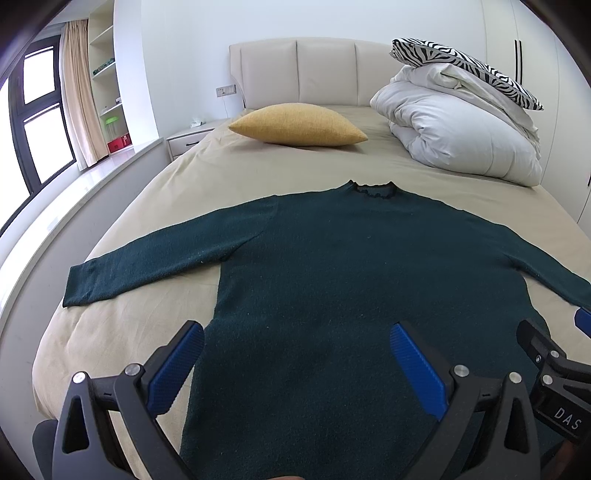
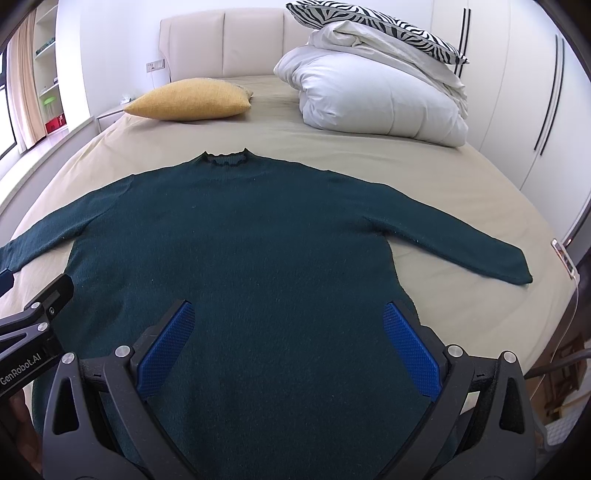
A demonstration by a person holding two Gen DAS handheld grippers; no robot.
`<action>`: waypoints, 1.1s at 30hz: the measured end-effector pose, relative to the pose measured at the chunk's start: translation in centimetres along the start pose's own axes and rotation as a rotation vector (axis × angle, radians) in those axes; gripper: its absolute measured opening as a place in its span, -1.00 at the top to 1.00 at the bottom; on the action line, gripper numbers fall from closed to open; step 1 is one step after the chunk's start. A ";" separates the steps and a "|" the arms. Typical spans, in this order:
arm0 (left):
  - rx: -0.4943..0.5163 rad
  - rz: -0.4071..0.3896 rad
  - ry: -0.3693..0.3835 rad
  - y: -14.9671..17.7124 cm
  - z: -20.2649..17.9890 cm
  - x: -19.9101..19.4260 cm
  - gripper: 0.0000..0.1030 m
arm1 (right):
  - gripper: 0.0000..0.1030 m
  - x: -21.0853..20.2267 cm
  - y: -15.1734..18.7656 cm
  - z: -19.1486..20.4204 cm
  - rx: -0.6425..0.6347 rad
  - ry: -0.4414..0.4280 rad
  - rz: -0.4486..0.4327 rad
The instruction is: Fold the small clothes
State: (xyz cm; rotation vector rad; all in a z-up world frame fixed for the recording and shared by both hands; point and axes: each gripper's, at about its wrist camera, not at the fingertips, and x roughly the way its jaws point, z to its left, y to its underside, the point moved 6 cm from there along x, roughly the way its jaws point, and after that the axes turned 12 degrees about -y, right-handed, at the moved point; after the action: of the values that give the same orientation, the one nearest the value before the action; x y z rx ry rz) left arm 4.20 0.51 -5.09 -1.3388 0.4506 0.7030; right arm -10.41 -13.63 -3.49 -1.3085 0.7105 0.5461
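- Left wrist view: a dark green knitted long-sleeved sweater (image 1: 332, 266) lies flat, front or back up (cannot tell), on the beige-sheeted bed (image 1: 155, 192); sleeves spread toward 9 and 3 o'clock, presumably laid out ready for folding.
- Long axis of the body runs 6 to 12 o'clock; the ruffled collar (image 1: 373, 190) points to 12, toward the padded cream headboard (image 1: 306, 70).
- Left gripper (image 1: 295, 363) hangs over the hem's left part, blue pads spread wide, holding nothing.
- Right wrist view: right gripper (image 2: 290, 341) hovers over the hem's right part, likewise spread wide and empty.
- Mustard-yellow cushion (image 2: 192, 99) at 11 o'clock and a white folded duvet (image 2: 376, 99) under a zebra-print pillow (image 2: 373, 27) at 1 o'clock lie well apart from the garment, leaving room to fold.
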 end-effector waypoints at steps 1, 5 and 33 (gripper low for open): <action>0.000 0.000 0.000 0.1 0.1 0.0 -1.00 | -1.00 0.0 0.0 -0.1 -0.001 -0.001 0.001; 0.000 0.000 0.000 0.4 0.1 0.1 -1.00 | -1.00 0.0 0.0 -0.1 -0.001 0.000 0.002; 0.000 0.005 0.001 0.2 0.0 0.0 -1.00 | -1.00 0.5 0.0 -0.1 0.004 -0.003 0.018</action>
State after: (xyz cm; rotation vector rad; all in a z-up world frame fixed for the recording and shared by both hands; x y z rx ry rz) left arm 4.11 0.54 -5.26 -1.3391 0.4550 0.7062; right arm -10.07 -13.76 -3.87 -1.2983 0.7216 0.5609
